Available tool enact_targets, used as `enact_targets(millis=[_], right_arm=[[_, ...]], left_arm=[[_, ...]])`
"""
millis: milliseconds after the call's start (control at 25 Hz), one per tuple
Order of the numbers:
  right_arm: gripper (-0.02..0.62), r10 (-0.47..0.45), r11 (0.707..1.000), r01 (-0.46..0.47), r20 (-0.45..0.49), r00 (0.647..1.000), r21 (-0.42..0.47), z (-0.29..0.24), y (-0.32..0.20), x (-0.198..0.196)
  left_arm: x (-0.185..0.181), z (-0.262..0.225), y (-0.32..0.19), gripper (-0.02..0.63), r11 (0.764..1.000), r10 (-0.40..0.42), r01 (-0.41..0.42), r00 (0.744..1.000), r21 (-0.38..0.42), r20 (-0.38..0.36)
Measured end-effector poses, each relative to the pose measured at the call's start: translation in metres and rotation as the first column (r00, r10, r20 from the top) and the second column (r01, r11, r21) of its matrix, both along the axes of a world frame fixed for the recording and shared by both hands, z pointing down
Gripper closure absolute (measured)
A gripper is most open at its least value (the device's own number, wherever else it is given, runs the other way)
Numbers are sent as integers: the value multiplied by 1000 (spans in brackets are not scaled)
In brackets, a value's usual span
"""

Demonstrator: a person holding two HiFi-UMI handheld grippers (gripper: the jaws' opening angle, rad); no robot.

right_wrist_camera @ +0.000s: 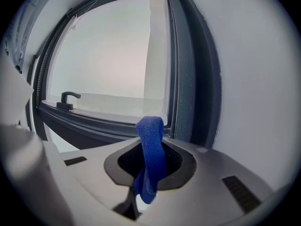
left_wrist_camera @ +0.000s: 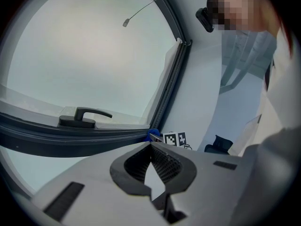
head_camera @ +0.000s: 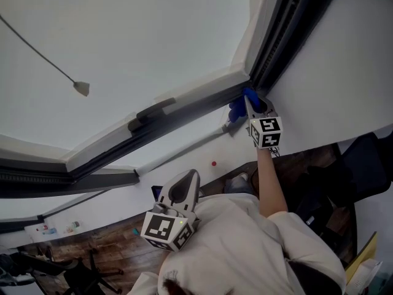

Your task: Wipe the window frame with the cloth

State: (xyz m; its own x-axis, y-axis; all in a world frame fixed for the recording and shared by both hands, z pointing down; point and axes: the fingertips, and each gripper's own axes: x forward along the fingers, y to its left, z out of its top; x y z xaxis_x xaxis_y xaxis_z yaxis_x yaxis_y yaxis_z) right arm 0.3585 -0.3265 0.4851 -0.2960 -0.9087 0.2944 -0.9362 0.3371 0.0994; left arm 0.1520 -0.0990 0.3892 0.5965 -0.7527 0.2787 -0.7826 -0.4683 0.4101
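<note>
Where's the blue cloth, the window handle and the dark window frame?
blue cloth (right_wrist_camera: 150, 145), right gripper view, on the middle of its upright strip.
window handle (left_wrist_camera: 89, 111), left gripper view, on its lever.
window frame (right_wrist_camera: 188, 79), right gripper view, on the dark upright bar.

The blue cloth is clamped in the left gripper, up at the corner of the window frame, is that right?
No, the right gripper clamps the blue cloth, as the right gripper view shows; the left gripper is shut on nothing. It is indeed at the window frame corner.
</note>
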Motion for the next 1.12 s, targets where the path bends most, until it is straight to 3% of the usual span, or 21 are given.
enact_targets(millis=[240,520,680,880,1000,1120], right_arm=[[543,-30,1000,30,-70,997,4,-3,-2,-2],[543,-51,998,49,-78,996,-27,1,-1,-4],[543,-63,997,59,-113,992,-47,-1,-4,-3],[543,-76,997,72,-113,991,-39,-2,-4,-3],[543,-71,997,67,-113,991,-40,-3,-6,0],[543,-61,997,56,-119,991,-45,-2,-8,5]], left_arm=[[5,-1,-9,601,1000,-4,4,1000,15,-5],[5,-6,-17,601,999,-33,34,999,25,-38],[-41,-7,-24,601,986,-163,163,987,35,-15],[-114,-7,-15,601,939,-344,341,936,45,76],[-133,-8,-8,601,918,-396,393,913,51,98],[-136,-8,-3,601,911,-412,409,905,49,104]])
